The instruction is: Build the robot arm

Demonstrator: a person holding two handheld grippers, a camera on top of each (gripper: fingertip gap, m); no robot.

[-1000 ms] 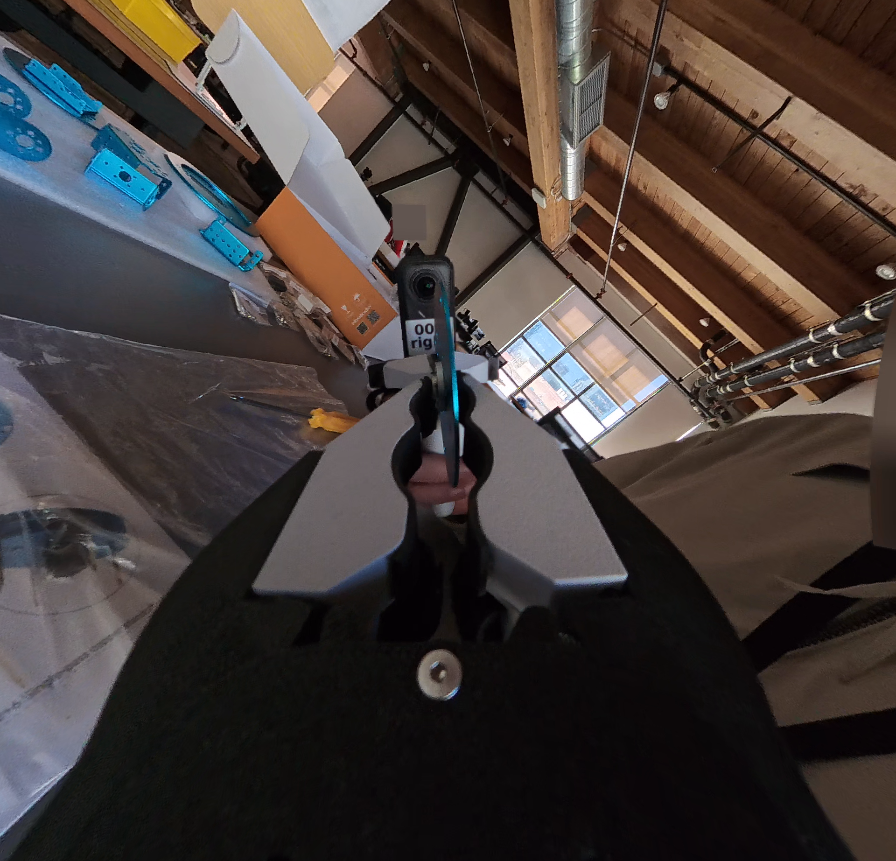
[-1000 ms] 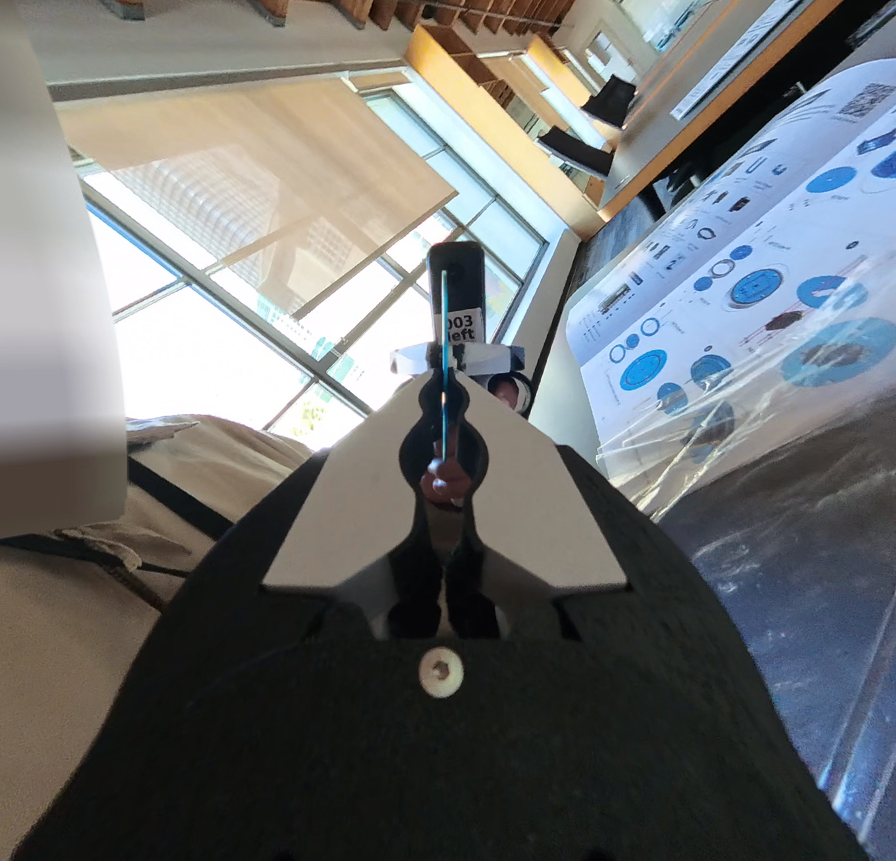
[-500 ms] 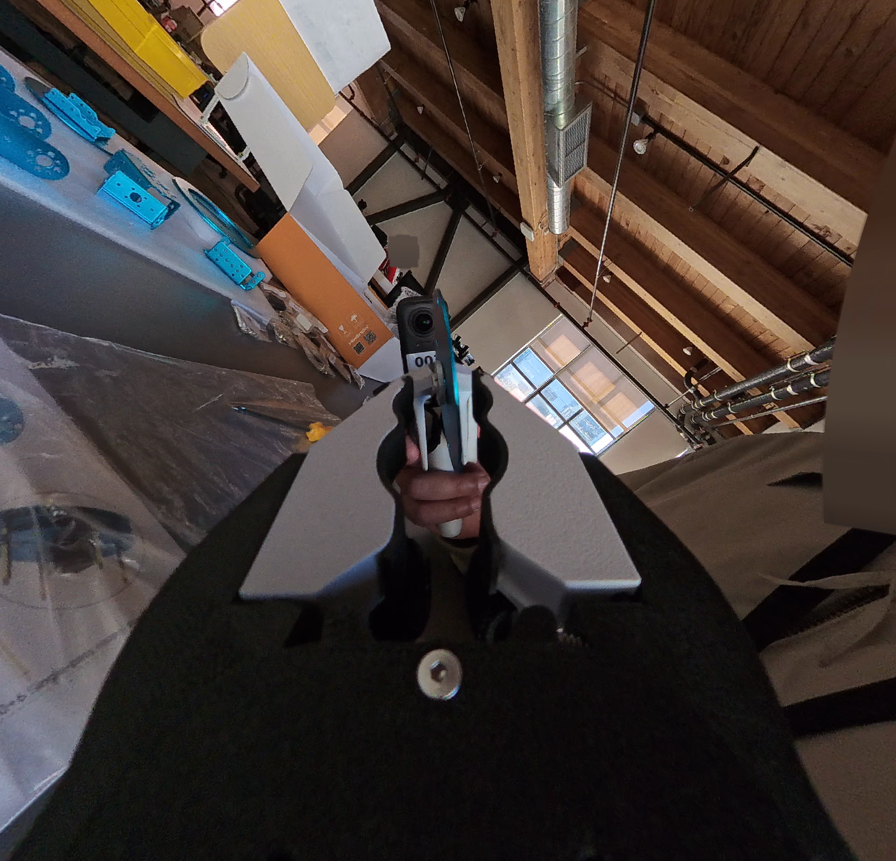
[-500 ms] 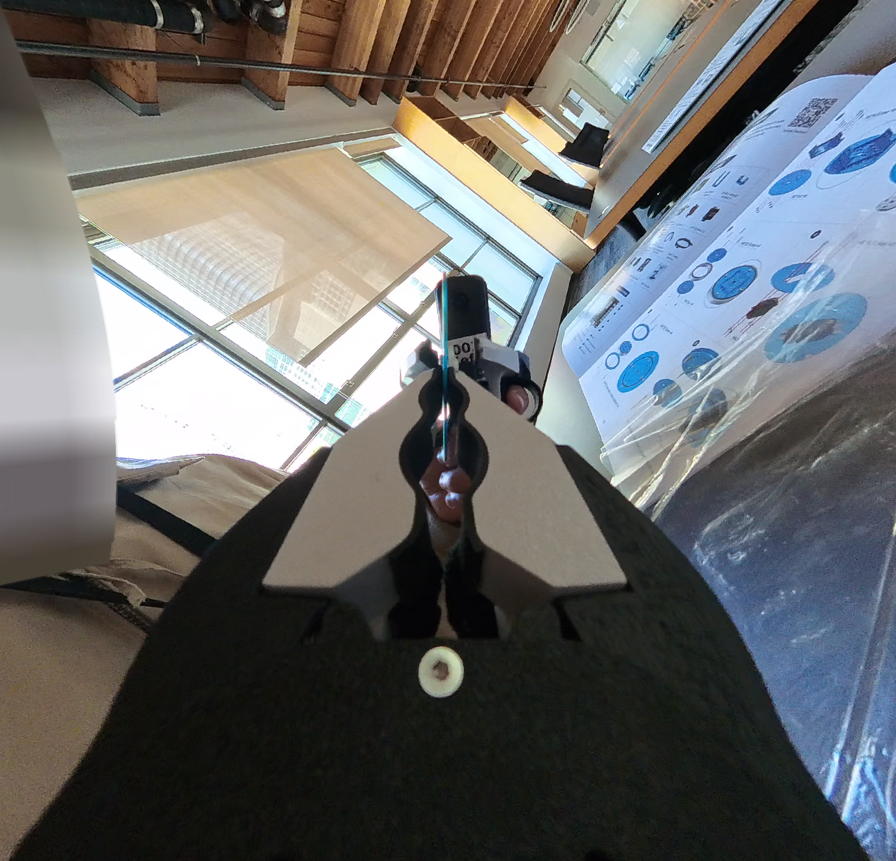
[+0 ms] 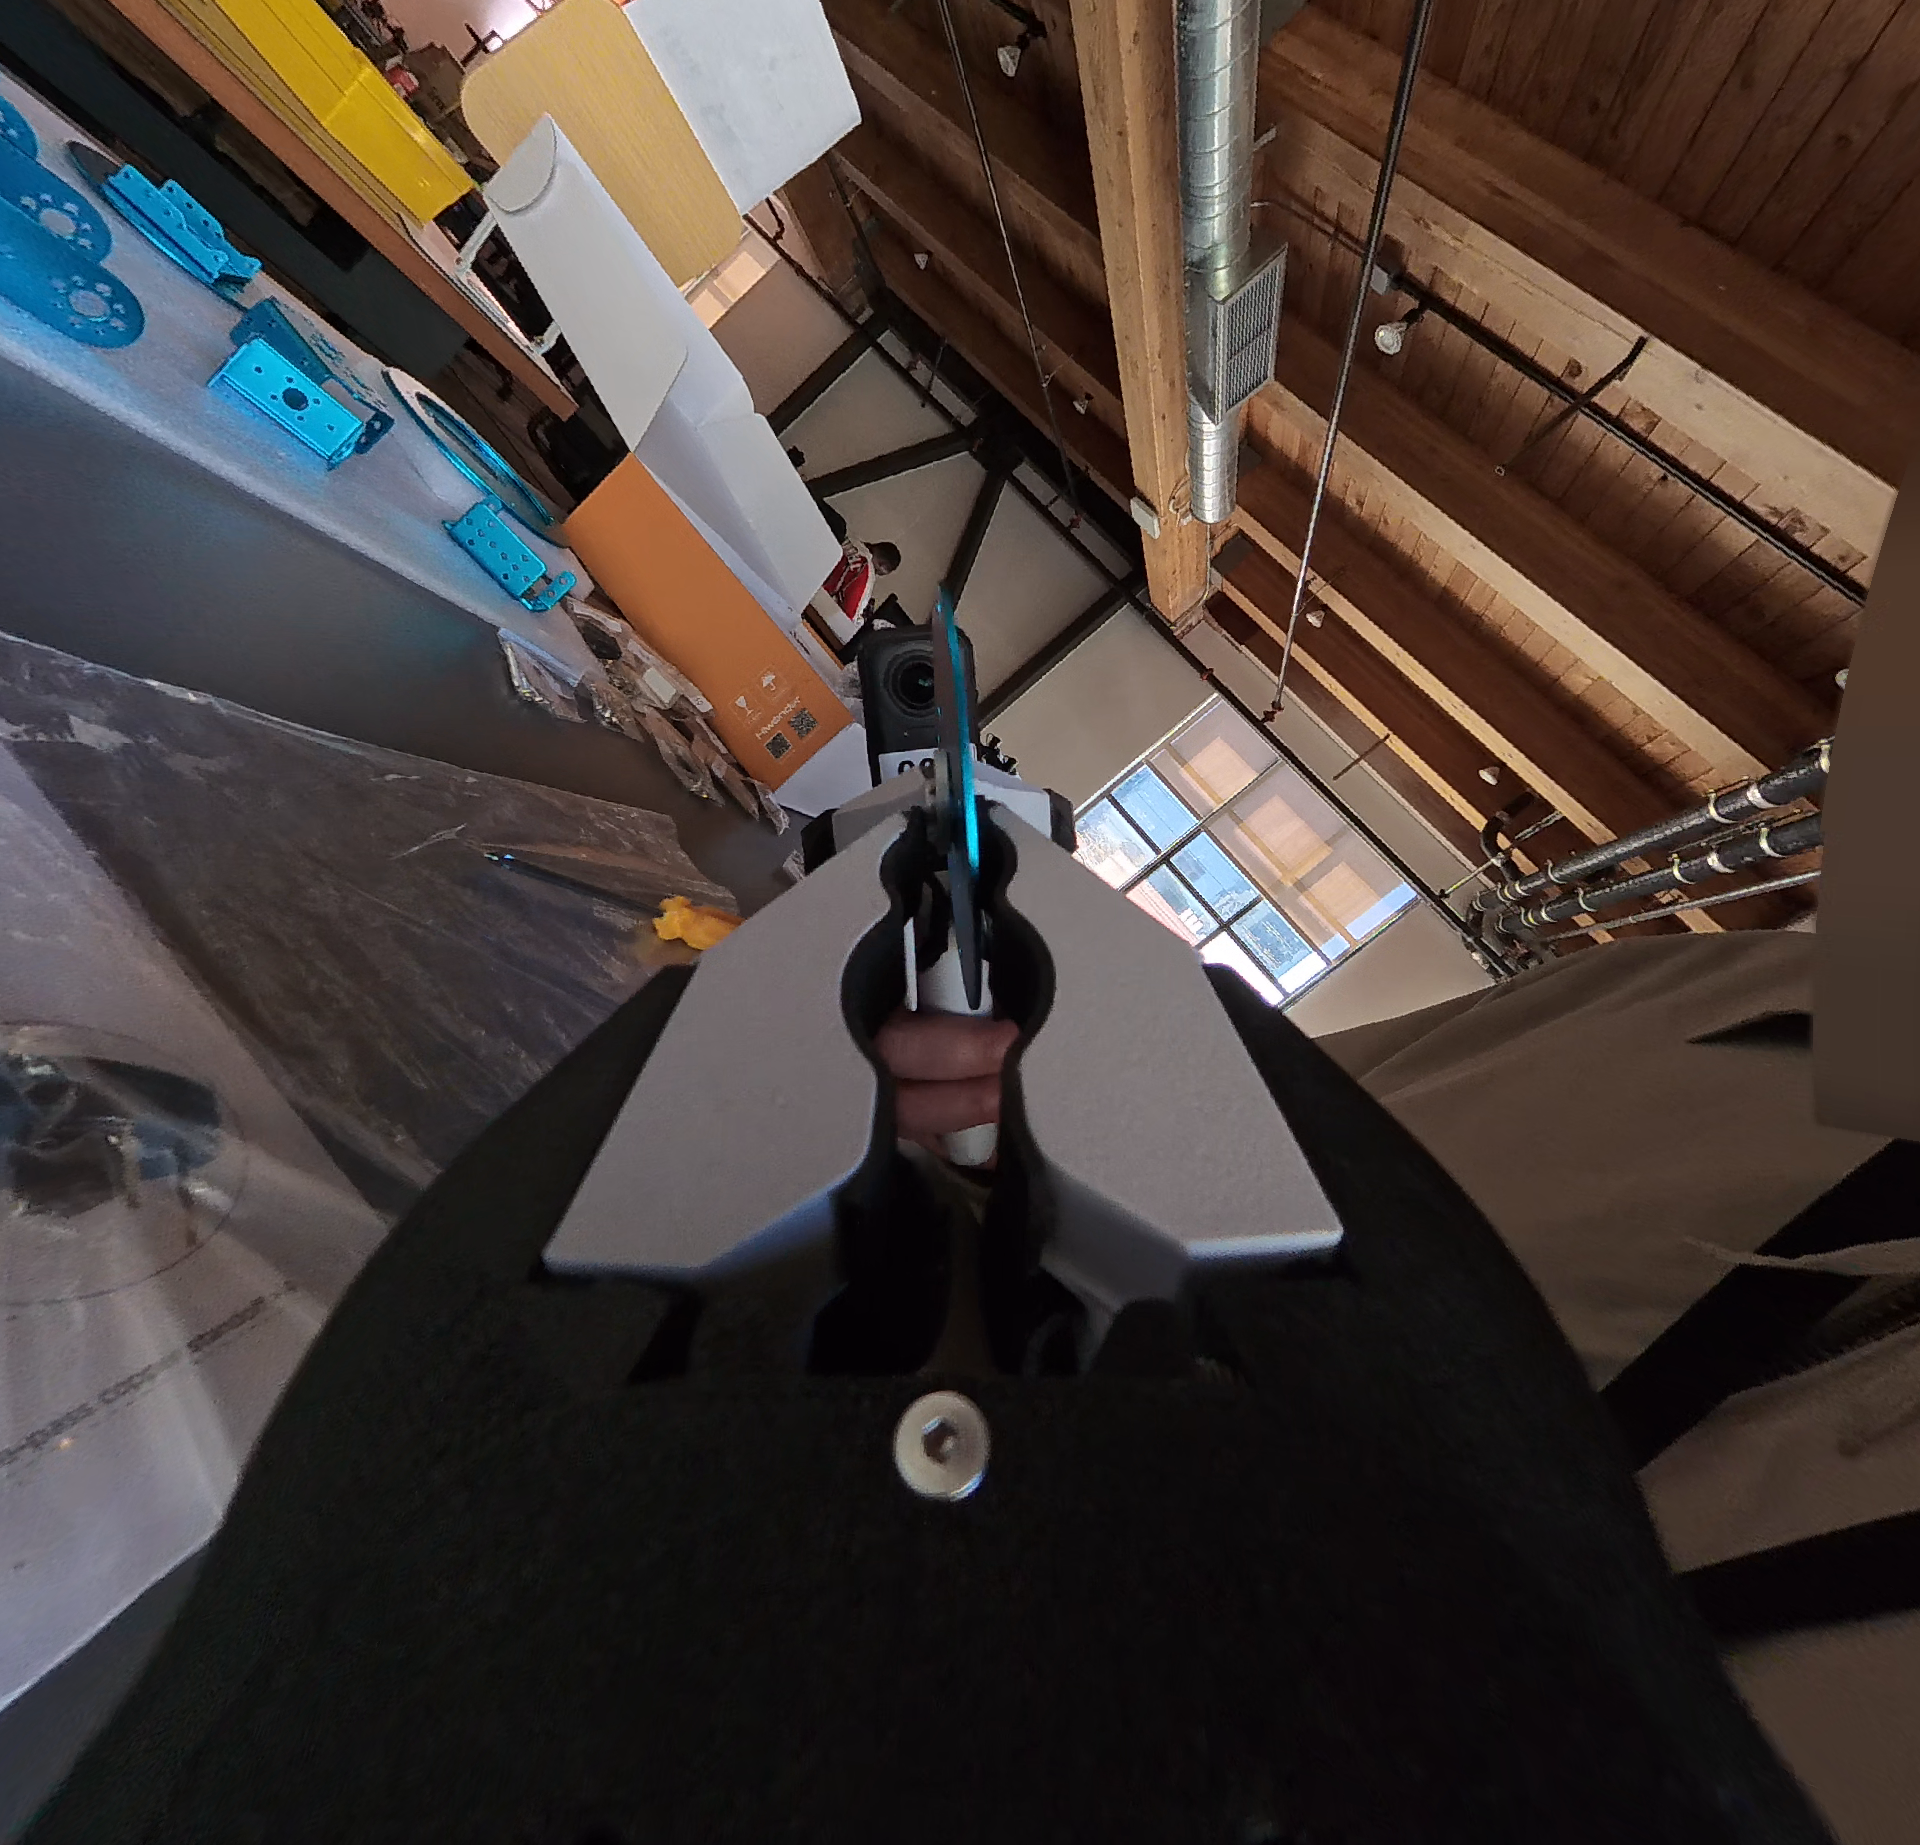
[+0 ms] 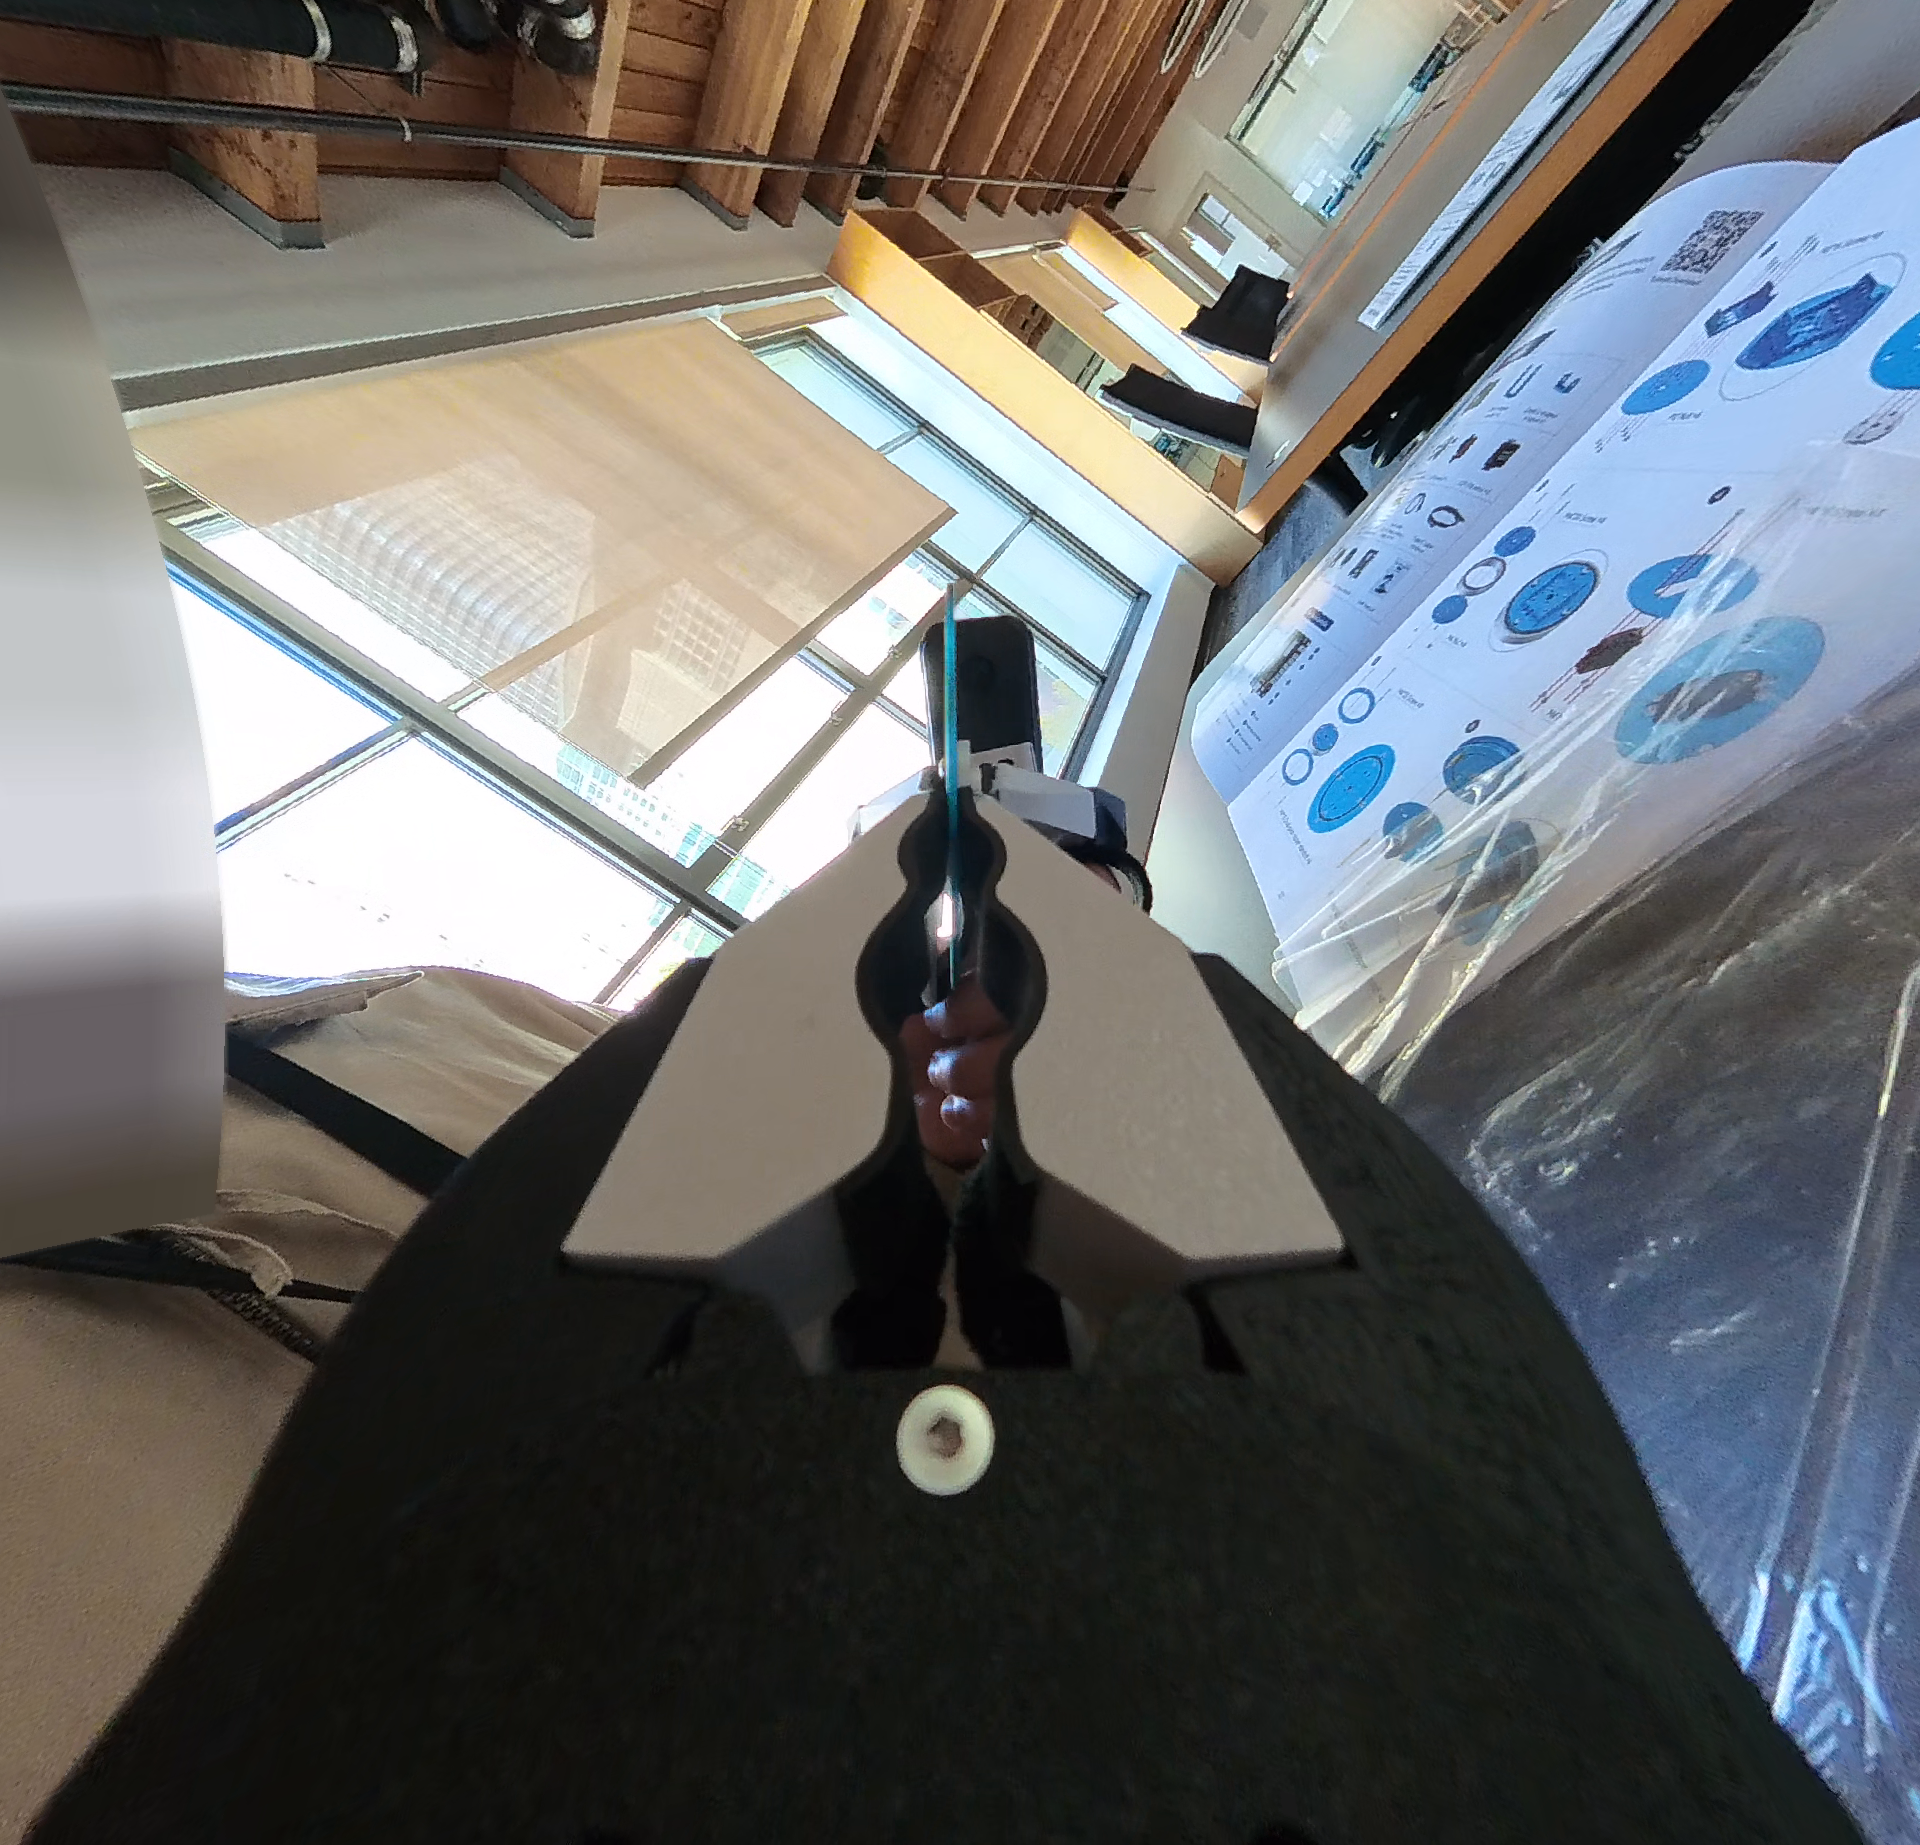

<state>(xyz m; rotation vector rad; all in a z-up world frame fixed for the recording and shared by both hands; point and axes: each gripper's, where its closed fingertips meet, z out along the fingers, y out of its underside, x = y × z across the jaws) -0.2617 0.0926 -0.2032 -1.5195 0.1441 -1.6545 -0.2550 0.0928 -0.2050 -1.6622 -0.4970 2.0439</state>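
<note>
My two grippers point at each other in the air above the table, with a thin blue metal plate (image 5: 958,756) edge-on between them. My left gripper (image 5: 943,821) is shut on one edge of the plate. My right gripper (image 6: 950,808) is shut on the opposite edge, where the plate (image 6: 950,715) shows as a thin blue line. The right gripper's camera (image 5: 906,681) and the hand (image 5: 951,1068) holding it show beyond my left fingers. The left gripper's camera (image 6: 989,694) and its hand (image 6: 951,1078) show beyond my right fingers.
The dark table (image 5: 208,569) carries several blue metal brackets (image 5: 296,398), an orange and white box (image 5: 707,590), a yellow piece (image 5: 688,920) and small parts bags (image 5: 623,689). A printed parts sheet (image 6: 1538,590) and clear plastic bags (image 6: 1507,891) lie beside it. A person's beige clothing (image 5: 1558,1120) is close by. The tips of both grippers are at nearly the same place.
Both grippers have swung and tilted a little with the plate between them. My left jaws stood slightly wider half a second ago and are closed on the plate now.
</note>
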